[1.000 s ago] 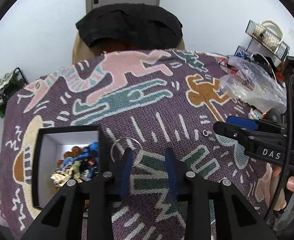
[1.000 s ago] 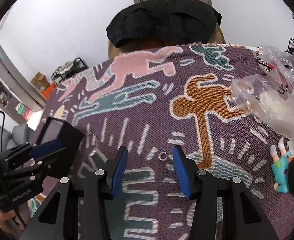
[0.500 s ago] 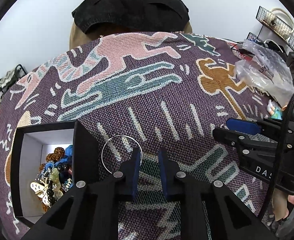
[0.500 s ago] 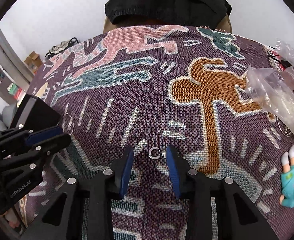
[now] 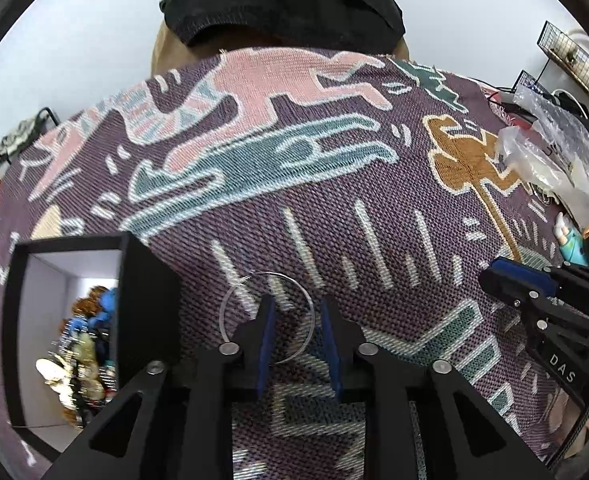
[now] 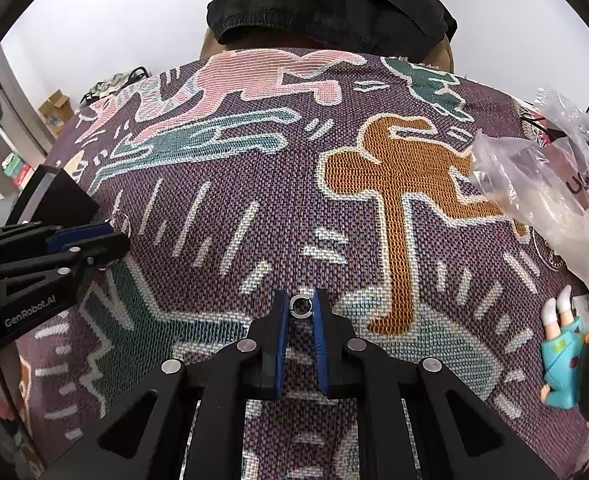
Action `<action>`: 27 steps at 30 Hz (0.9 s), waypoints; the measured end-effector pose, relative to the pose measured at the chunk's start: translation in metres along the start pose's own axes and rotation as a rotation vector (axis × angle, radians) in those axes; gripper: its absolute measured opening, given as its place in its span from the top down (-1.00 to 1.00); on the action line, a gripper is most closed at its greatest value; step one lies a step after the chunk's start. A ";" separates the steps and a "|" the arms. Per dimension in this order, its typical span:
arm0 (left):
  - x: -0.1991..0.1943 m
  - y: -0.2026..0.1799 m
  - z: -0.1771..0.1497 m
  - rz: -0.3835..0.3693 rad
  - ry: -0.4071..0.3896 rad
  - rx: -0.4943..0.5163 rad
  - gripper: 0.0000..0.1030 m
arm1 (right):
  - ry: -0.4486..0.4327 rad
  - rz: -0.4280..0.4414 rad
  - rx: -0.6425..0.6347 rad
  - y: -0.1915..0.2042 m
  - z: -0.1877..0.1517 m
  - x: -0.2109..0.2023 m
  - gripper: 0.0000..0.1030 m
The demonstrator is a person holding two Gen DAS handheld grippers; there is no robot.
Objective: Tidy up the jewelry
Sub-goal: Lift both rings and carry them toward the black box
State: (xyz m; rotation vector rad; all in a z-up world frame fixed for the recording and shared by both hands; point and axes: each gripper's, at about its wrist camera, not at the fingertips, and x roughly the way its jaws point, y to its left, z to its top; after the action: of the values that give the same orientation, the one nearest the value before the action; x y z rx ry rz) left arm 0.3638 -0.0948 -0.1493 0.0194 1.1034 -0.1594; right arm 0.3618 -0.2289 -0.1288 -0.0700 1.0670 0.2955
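Thin silver wire forms the large hoop, lying flat on the woven cloth beside the black box. The left gripper straddles its near arc, jaws opening, nothing pinched. It looks light, springy and easily bent; its rim is the place to take it. The right gripper is clenched on the small ring, which looks hard and slippery, across its sides.
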 end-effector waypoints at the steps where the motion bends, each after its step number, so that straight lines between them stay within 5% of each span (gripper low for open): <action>1: 0.000 -0.003 0.000 0.006 -0.012 0.009 0.41 | -0.002 -0.004 -0.001 -0.001 -0.001 -0.001 0.74; 8: 0.004 -0.013 0.003 0.063 -0.024 0.025 0.42 | -0.014 -0.006 0.010 -0.011 -0.010 -0.006 0.74; 12: 0.007 -0.015 0.009 0.055 -0.016 0.026 0.90 | -0.019 0.002 0.019 -0.014 -0.014 -0.009 0.74; 14: 0.008 -0.015 0.011 0.061 -0.015 0.017 0.96 | -0.022 0.007 0.023 -0.015 -0.017 -0.010 0.74; 27: -0.037 -0.017 0.014 0.017 -0.084 0.025 0.97 | -0.100 0.049 0.024 -0.008 -0.007 -0.049 0.74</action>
State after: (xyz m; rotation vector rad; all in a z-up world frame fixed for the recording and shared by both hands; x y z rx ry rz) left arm 0.3575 -0.1084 -0.1091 0.0445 1.0168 -0.1571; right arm 0.3357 -0.2477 -0.0900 -0.0075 0.9742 0.3275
